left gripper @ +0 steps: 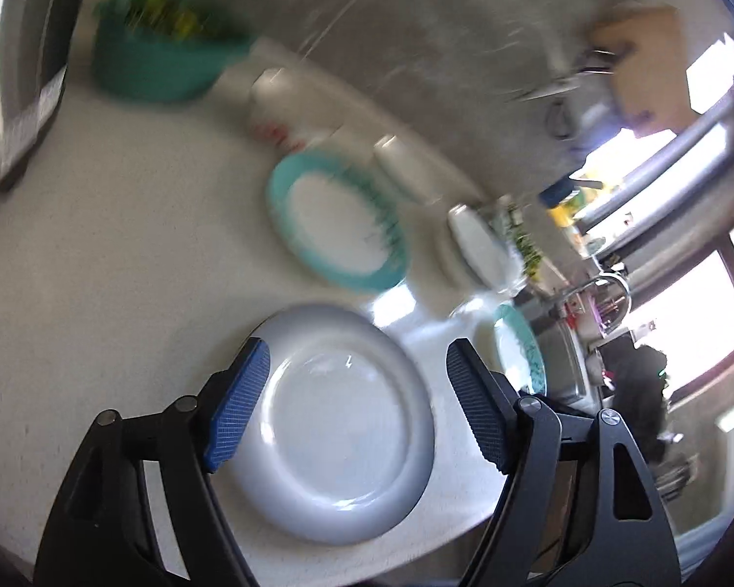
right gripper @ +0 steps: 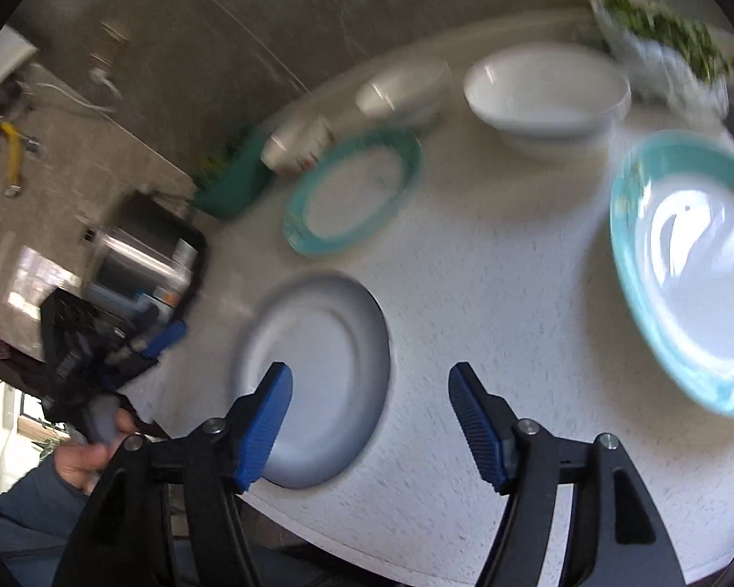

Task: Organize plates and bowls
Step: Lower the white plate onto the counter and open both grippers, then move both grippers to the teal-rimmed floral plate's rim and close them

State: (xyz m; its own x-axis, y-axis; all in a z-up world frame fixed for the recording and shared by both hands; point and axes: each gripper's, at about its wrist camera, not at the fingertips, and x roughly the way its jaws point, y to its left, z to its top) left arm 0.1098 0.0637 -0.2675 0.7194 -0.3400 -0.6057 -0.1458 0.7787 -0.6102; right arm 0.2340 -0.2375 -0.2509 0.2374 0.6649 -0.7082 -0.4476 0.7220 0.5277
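Two grippers, both wide and empty

Left gripper [left gripper: 357,406] and right gripper [right gripper: 369,428] hover over round grey plate [left gripper: 340,423]; turquoise-rimmed plates [right gripper: 352,191] and white bowl [right gripper: 545,90] ahead remain unstacked.

On the desk [right gripper: 465,293], one plate [right gripper: 318,381] lies near; another plate [right gripper: 352,191] lies farther back, a bowl [right gripper: 548,93] to its right.

We note heavy motion blur across the far counter in both wrist views. The green tub [left gripper: 159,61] holds contents we cannot identify. The white container with red marking [left gripper: 279,117] bears unreadable print. The teal-rimmed plate [right gripper: 695,269] is cut off by the right frame edge. The left pad [right gripper: 264,433] hides part of the grey plate [right gripper: 318,381]. The glass dish of greens [right gripper: 660,49] is smeared beyond detail.
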